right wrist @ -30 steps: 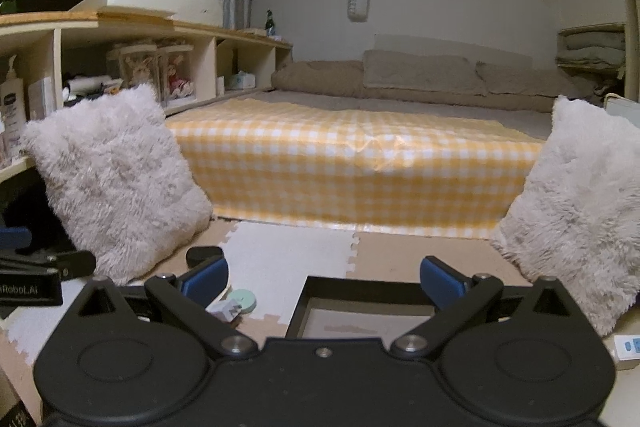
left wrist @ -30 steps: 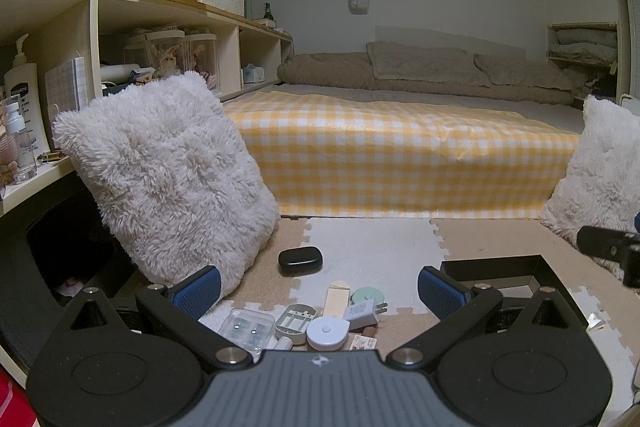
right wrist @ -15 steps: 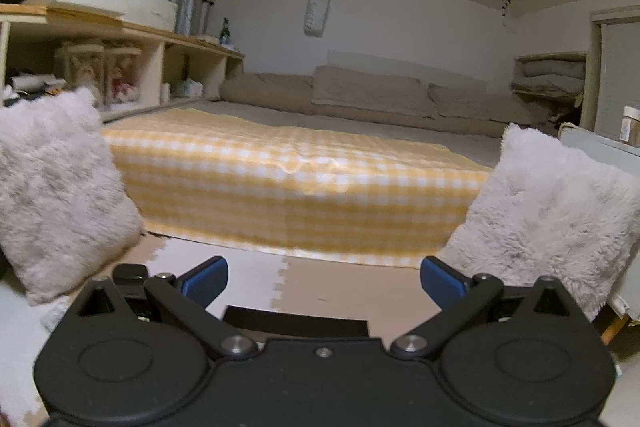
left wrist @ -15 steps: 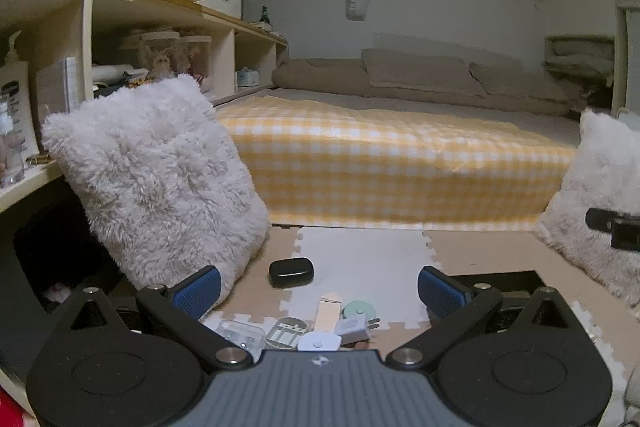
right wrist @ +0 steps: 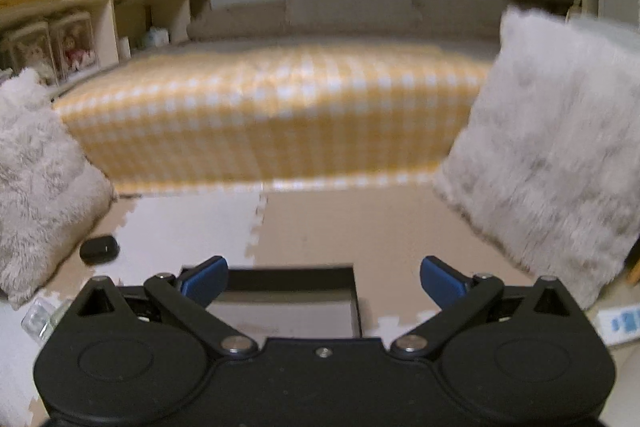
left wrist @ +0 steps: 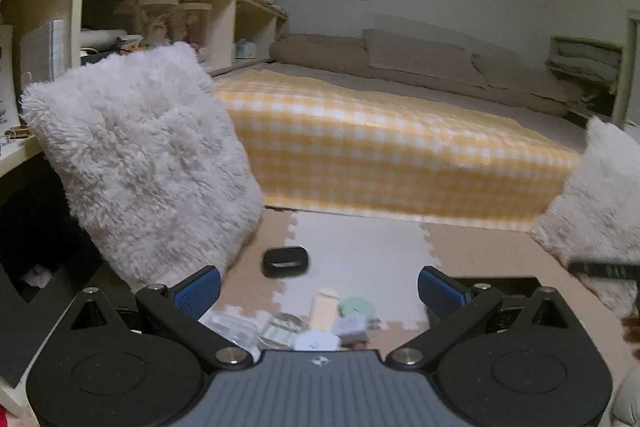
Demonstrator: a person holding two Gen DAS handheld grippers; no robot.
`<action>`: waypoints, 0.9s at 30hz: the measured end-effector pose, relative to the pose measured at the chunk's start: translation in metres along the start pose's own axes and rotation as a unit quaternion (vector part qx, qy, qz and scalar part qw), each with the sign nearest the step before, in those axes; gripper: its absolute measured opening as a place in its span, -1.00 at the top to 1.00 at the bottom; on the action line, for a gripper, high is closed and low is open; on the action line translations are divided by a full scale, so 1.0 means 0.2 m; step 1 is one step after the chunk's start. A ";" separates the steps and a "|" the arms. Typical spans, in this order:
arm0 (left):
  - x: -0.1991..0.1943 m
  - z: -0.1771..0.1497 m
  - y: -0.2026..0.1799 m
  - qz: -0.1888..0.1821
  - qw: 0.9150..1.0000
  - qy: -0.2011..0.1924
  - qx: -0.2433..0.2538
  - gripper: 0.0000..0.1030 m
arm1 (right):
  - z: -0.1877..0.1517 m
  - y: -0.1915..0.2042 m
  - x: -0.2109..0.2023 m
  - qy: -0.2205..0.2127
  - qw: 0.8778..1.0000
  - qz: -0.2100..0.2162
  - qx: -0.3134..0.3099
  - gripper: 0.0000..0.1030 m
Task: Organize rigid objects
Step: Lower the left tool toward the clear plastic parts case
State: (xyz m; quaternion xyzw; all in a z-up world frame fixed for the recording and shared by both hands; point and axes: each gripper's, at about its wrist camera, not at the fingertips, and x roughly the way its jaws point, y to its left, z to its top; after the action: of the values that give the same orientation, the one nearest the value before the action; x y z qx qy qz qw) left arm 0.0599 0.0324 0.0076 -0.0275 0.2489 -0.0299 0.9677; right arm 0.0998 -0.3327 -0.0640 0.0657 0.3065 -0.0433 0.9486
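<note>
Your left gripper (left wrist: 320, 289) is spread wide and holds nothing, hovering low over the clutter (left wrist: 316, 327) of small items on the mat (left wrist: 360, 239); a black case (left wrist: 285, 261) lies just beyond. Your right gripper (right wrist: 323, 283) is equally wide and empty, above the black tray (right wrist: 292, 273).

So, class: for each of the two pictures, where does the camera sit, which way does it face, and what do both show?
Left wrist: on the left gripper, low, facing the bed; open fingers over small items.
Right wrist: on the right gripper, facing the bed; open fingers above a black tray.
Shared: black case, bed, the left-hand white cushion.
</note>
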 end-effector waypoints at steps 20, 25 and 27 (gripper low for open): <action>0.79 -0.01 0.43 0.011 0.980 0.191 0.059 -0.95 | -0.16 -0.11 0.36 0.186 0.982 -0.001 0.018 -0.20; 0.91 -0.09 0.47 0.017 0.969 0.236 0.075 -0.84 | -0.19 -0.11 0.42 0.217 0.976 -0.004 0.007 0.15; 0.94 -0.11 0.49 0.020 0.966 0.246 0.080 -0.83 | -0.19 -0.11 0.45 0.230 0.973 -0.006 0.004 0.40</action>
State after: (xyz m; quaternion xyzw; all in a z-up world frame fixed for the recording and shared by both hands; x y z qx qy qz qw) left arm 0.2185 0.1155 -0.1081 0.0627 0.4765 -0.0360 0.8762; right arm 0.1471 -0.3524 -0.1502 0.0755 0.5165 -0.0338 0.8523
